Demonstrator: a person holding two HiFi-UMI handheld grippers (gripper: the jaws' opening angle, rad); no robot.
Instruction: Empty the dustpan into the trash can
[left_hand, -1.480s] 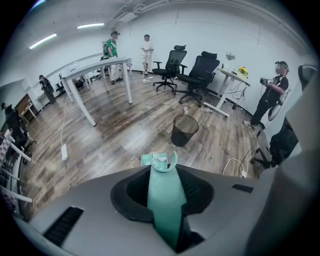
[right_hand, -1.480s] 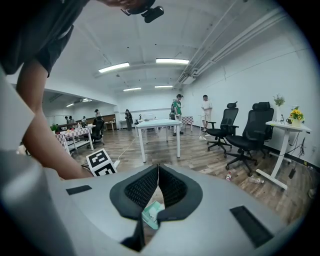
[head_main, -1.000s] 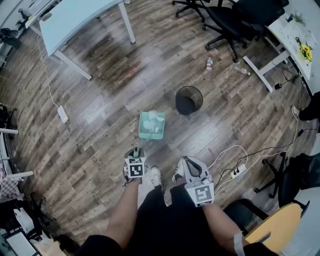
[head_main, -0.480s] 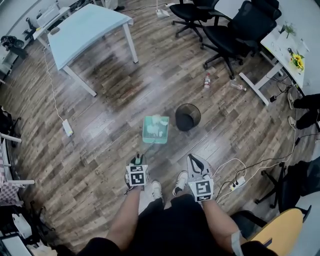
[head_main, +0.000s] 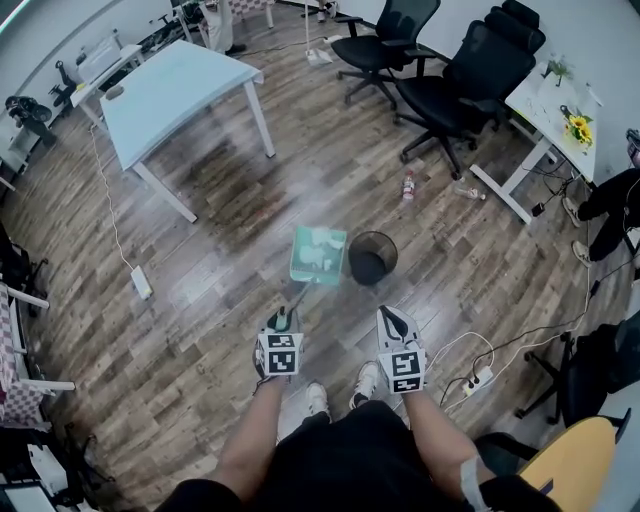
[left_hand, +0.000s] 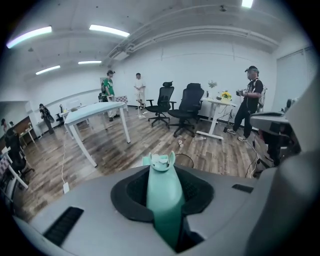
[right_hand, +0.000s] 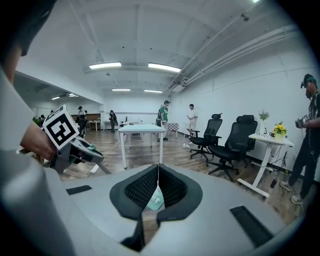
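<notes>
1. The left hand-held gripper (head_main: 285, 320) is clamping narrowly on the teal handle (left_hand: 164, 200) of the dustpan (head_main: 318, 256). The stem is sitting snug between the black pads, so the pan cannot swing loose.
2. The dustpan is hanging out in front at the middle of the head view, just left of the black trash can (head_main: 373, 258), its right edge nearly meeting the rim. It is riding roughly level, I'd say to keep the white paper scraps (head_main: 318, 240) from sliding out over the wooden floor (head_main: 200, 230).
3. The right hand-held gripper (head_main: 393, 318) is waiting at the lower middle of the frame, jaws pressed together on nothing. It seems to be staying out of the way.
4. The tipping is not yet happening. The pan's mouth needs to come over the can's opening first.
</notes>
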